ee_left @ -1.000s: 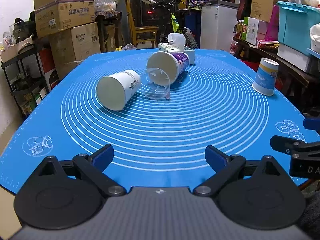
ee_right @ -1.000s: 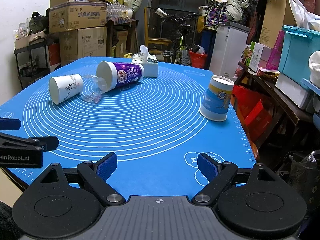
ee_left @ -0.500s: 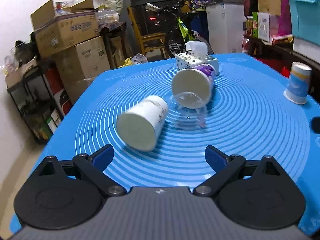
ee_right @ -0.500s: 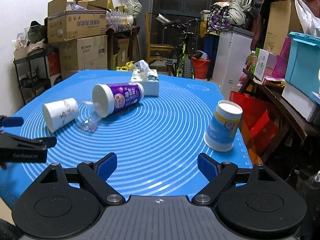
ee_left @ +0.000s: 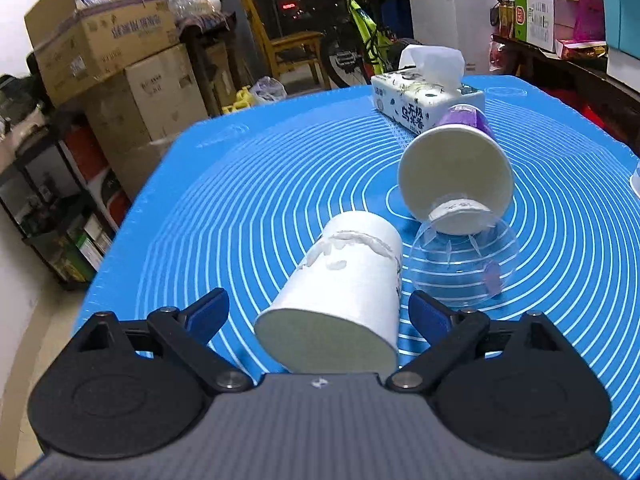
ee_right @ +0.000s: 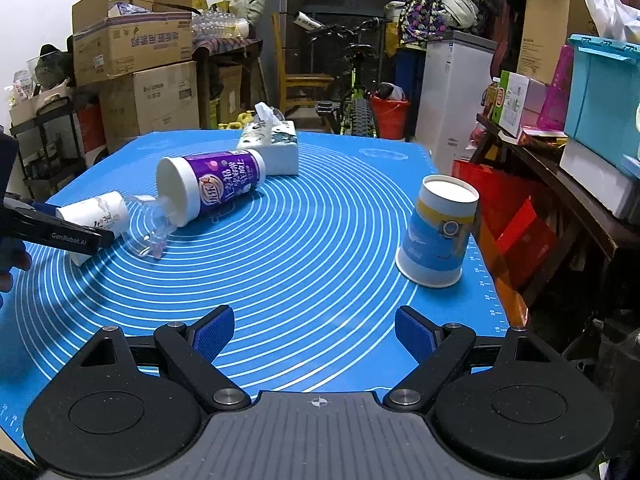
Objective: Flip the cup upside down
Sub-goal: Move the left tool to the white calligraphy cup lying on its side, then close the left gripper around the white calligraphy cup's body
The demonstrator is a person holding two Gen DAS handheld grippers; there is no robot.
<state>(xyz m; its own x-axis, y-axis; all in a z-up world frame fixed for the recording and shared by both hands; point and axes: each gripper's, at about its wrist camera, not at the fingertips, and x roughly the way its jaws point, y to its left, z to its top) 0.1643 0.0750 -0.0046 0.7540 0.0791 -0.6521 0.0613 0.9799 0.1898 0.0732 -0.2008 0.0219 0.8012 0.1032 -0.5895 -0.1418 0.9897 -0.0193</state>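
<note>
— Cup [ee_left: 344, 300] status? A second ago your left gripper [ee_left: 318, 314] hung back at the mat's [ee_left: 240, 184] near edge.

— Now the white cup lies on its side between its spread fingers, toward the mat's left edge; nothing gripped. Your right gripper [ee_right: 314, 334] idles, fingers apart. You look ready to close
</note>
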